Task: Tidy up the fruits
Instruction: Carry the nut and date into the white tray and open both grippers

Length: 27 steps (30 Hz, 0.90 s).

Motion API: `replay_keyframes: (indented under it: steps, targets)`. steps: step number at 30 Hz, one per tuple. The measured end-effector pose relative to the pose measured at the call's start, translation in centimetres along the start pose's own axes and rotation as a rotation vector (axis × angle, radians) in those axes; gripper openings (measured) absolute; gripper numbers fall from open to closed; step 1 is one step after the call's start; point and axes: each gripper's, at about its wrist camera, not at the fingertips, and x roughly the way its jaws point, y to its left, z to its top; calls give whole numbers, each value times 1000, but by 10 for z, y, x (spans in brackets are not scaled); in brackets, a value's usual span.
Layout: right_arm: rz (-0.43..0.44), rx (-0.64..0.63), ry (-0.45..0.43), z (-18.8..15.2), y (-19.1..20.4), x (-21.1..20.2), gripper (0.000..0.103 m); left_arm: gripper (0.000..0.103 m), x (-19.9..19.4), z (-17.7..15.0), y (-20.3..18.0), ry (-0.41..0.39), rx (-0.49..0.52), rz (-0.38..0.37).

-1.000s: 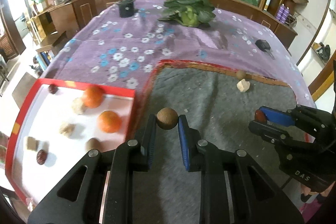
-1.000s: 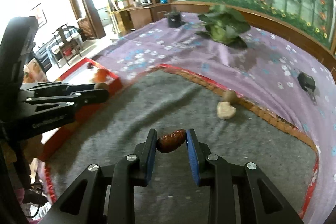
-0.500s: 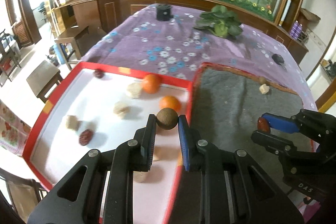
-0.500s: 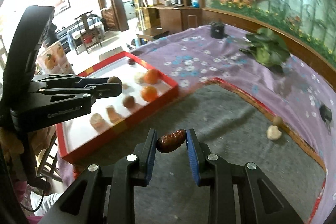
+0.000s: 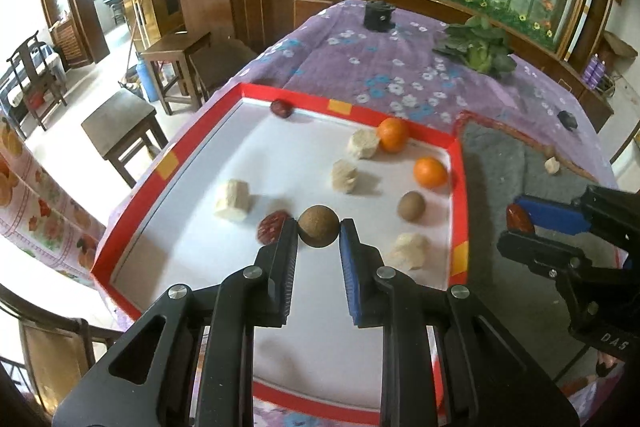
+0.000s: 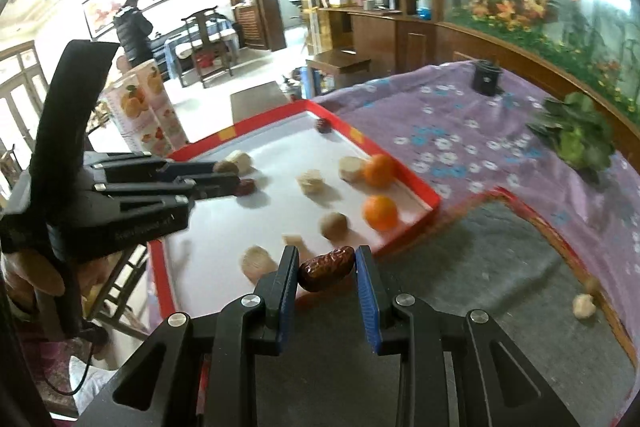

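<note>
Left wrist view: we note the left gripper [image 5: 319,231] clamped on a round brown rough-skinned fruit [image 5: 318,231], jaws nearly closed around it. A second ago this fruit hung over the grey felt mat [image 5: 516,195]; now it hangs over the white floor of the red-rimmed tray [image 5: 456,147], just beside a wrinkled dark red date [image 5: 272,227] lying there. Two round orange citrus fruits [image 5: 430,171], pale cut chunks [image 5: 234,201] and a second brown fruit [image 5: 411,205] already lie in the tray.

Right wrist view: the right gripper [image 6: 327,268] pinches a glossy dark red date [image 6: 327,268] lengthwise, jaws narrow. Earlier it was mid-mat; now it sits just short of the tray's near rim, still over the mat. One pale chunk [image 6: 583,305] and a small brown piece [image 6: 591,284] remain at the mat's far edge.

Judgement: both carries have nearly arrived; the left looks ready for release, the right needs to cross the rim.
</note>
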Motion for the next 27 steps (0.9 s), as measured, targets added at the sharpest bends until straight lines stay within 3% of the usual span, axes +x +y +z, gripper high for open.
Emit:
replay_keyframes:
  steps: [18, 27]
  targets:
    - [52, -59, 99, 30, 17, 87, 28, 21, 30, -6, 30, 56, -37, 8]
    - [71, -45, 124, 31, 12, 107, 28, 21, 37, -8, 35, 79, -44, 51]
